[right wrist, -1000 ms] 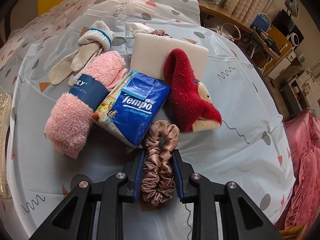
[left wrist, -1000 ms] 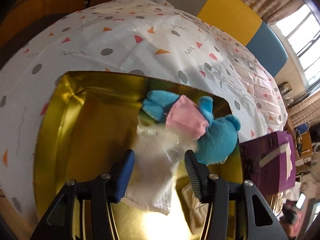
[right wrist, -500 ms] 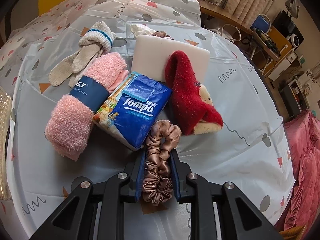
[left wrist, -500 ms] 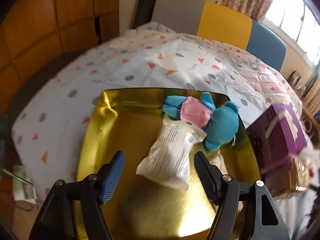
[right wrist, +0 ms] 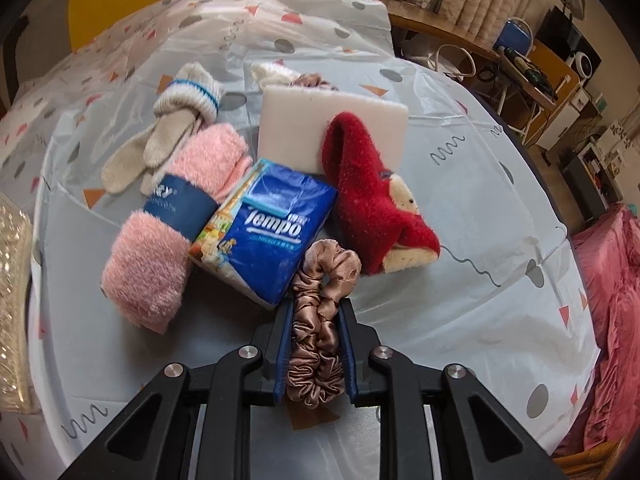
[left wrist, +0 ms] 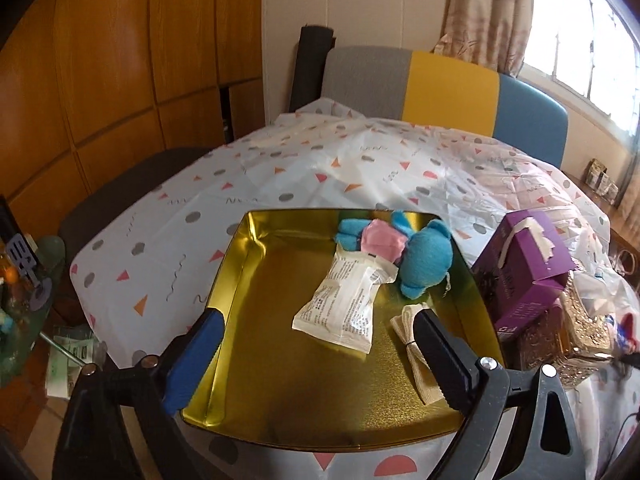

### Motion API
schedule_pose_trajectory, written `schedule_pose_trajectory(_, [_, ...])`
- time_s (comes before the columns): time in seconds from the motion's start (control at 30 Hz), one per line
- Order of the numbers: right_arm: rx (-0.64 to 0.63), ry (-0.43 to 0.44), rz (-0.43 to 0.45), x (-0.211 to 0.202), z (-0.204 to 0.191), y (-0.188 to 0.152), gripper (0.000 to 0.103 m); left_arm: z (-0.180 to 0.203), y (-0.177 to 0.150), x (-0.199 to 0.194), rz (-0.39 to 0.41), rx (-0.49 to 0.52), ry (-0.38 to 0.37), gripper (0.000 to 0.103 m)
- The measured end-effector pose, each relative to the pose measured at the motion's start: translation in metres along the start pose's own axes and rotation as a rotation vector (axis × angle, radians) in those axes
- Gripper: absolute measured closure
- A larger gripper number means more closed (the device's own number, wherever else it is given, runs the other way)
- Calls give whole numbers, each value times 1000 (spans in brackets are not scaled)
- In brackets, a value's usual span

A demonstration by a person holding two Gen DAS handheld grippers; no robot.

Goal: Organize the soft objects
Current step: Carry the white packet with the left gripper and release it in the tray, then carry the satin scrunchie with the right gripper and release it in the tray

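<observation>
In the left wrist view a gold tray (left wrist: pixel 256 364) holds a blue plush toy with a pink shirt (left wrist: pixel 416 252), a white packet (left wrist: pixel 344 304) and a beige strap (left wrist: pixel 412 340). My left gripper (left wrist: pixel 316 348) is open and empty above the tray's near part. In the right wrist view my right gripper (right wrist: pixel 314 316) is shut on a brown satin scrunchie (right wrist: pixel 320 320). Beyond it lie a blue Tempo tissue pack (right wrist: pixel 268 228), a rolled pink fluffy cloth (right wrist: pixel 172 220), a red slipper (right wrist: pixel 376 204), a white foam block (right wrist: pixel 304 120) and cream gloves (right wrist: pixel 168 128).
A purple box (left wrist: pixel 528 264) sits on a glittery gold box (left wrist: pixel 560 332) right of the tray. The table has a patterned plastic cloth (left wrist: pixel 340 160). A multicoloured chair (left wrist: pixel 440 88) stands behind it. More small soft items (right wrist: pixel 280 74) lie behind the foam block.
My left gripper has let go of the white packet, which now lies in the tray, and has drawn back and up. My right gripper stays shut on the scrunchie, lifted slightly.
</observation>
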State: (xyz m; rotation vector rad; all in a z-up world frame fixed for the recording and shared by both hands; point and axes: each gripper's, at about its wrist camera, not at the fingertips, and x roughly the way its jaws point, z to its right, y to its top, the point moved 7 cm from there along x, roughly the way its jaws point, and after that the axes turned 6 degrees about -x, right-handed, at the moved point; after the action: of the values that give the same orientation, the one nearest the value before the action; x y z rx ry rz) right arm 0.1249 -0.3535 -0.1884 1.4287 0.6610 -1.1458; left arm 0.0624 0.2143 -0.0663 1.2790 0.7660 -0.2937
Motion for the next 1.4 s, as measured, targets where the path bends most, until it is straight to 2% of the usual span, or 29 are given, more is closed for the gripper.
schedule_pose_trajectory(0.17, [55,34,35,-7,7,6,83,5,-2,-8,14,16,-6,4])
schedule_pose_trajectory(0.37, [86,155,162,-32,1,21,83,8,-10,-3,-13,25,-13,4])
schedule_pose_trajectory(0.57, [56,231,272,-80,-24,32,83,4,-17,7,-38,28,-6,4])
schedule_pose_trajectory(0.7, [-22,295,370,-133,-58,41,83,-2,-19,11,-41,14,4,4])
schedule_pose_trajectory(0.83, [-142,427,468,-196,-111,42,83,-12,-18,14,-48,-11,23,4])
schedule_pose_trajectory(0.93, [-292,554,516,-240,-172,31,83,-24,-14,14,-39,-36,40,4])
schedule_pose_trajectory(1.03, [-453,664,493,-261,-241,7,83,-38,-9,11,-24,-68,58,3])
schedule_pose_trajectory(1.13, [-579,764,424,-261,-308,-23,83,-49,-6,7,-6,-83,74,3])
schedule_pose_trajectory(1.27, [-688,806,269,-226,-387,-62,83,-62,-7,2,6,-90,91,2])
schedule_pose_trajectory(1.4, [-740,801,150,-188,-434,-89,80,-73,-12,4,-3,-103,104,2])
